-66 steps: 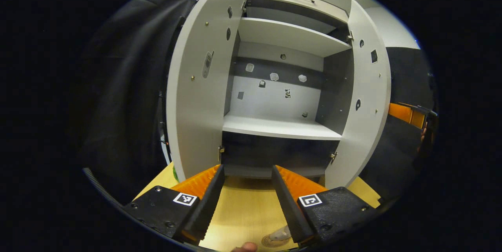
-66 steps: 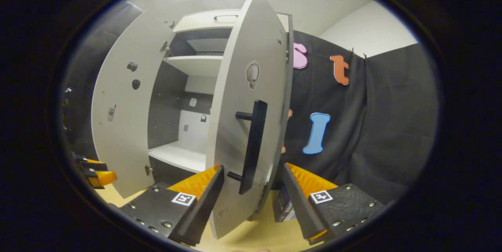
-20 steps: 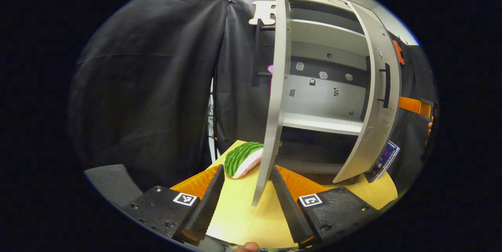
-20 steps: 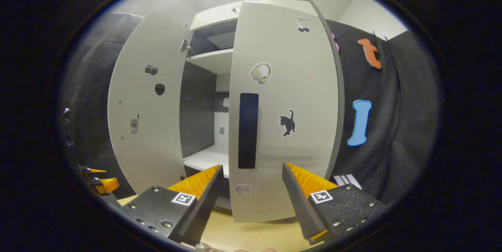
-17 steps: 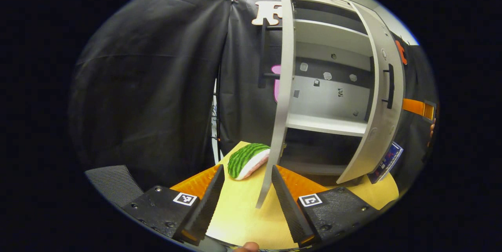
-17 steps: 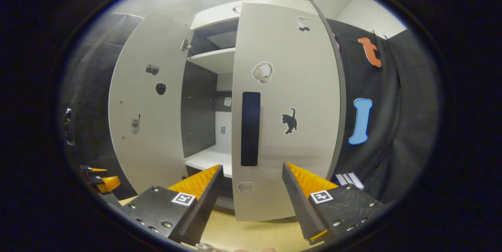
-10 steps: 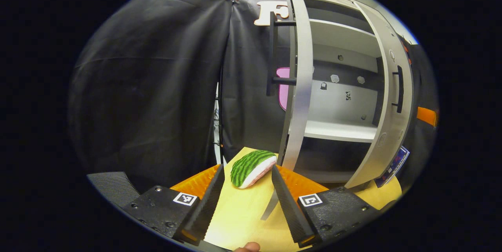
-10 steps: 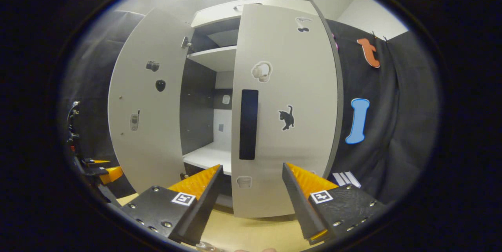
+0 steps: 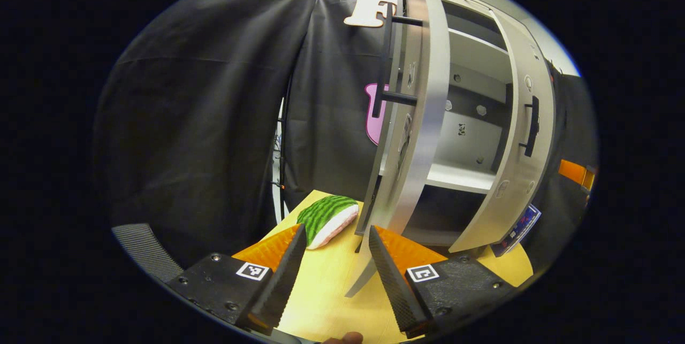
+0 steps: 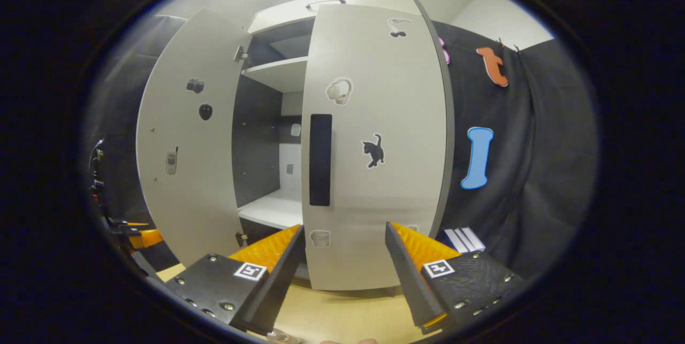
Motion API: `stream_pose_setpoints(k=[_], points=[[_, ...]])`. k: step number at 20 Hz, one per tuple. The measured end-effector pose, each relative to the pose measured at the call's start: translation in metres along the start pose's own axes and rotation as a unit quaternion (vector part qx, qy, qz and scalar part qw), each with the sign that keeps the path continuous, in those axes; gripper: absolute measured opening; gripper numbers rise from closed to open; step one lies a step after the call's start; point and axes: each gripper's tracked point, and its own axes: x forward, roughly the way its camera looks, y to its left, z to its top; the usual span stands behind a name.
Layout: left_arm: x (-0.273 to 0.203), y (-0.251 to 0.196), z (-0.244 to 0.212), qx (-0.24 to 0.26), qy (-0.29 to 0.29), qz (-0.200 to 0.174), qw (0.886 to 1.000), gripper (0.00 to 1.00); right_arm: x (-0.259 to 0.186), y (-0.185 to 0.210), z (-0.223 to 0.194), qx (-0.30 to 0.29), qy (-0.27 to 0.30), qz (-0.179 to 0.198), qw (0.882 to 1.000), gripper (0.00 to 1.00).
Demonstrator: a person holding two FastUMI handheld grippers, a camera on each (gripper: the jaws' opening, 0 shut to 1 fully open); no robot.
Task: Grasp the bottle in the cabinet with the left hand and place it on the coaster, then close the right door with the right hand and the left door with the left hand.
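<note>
In the left gripper view my left gripper (image 9: 332, 274) is open, low over the yellow table (image 9: 321, 301). The cabinet's left door (image 9: 423, 119) stands edge-on just ahead, its black handle (image 9: 385, 60) on the far side. The door's lower corner shows between my fingers; I cannot tell whether they touch it. In the right gripper view my right gripper (image 10: 342, 280) is open in front of the right door (image 10: 385, 119), which stands nearly closed, handle (image 10: 320, 159) towards me. The left door (image 10: 184, 140) is wide open. A bit of something clear (image 10: 278, 337) shows at the bottom edge.
A watermelon-slice toy (image 9: 326, 213) lies on the table left of the cabinet. A blue box (image 9: 516, 229) leans by the right door (image 9: 519, 135). A white striped box (image 10: 463, 237) sits right of the cabinet. The left gripper (image 10: 136, 237) shows at the far left. Black cloth walls surround the booth.
The right door has swung from open to nearly closed. My left gripper has moved left around the left door's edge, so the door's outer face and handle now show.
</note>
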Motion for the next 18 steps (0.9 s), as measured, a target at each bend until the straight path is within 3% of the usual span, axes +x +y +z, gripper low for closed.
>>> stream_pose_setpoints(k=[5,13,18], points=[[-0.003,-0.019,-0.002,0.005,0.009,-0.047,0.999,0.79,-0.001,-0.004,-0.005,-0.006,0.008,-0.001,1.0,0.88],[0.004,-0.092,-0.01,0.044,0.014,-0.129,0.991,0.78,-0.01,-0.016,-0.005,-0.007,0.006,-0.012,1.0,0.89],[0.014,-0.121,-0.002,0.069,0.002,-0.145,0.987,0.78,-0.021,-0.039,-0.007,-0.006,0.007,-0.038,0.999,0.88]])
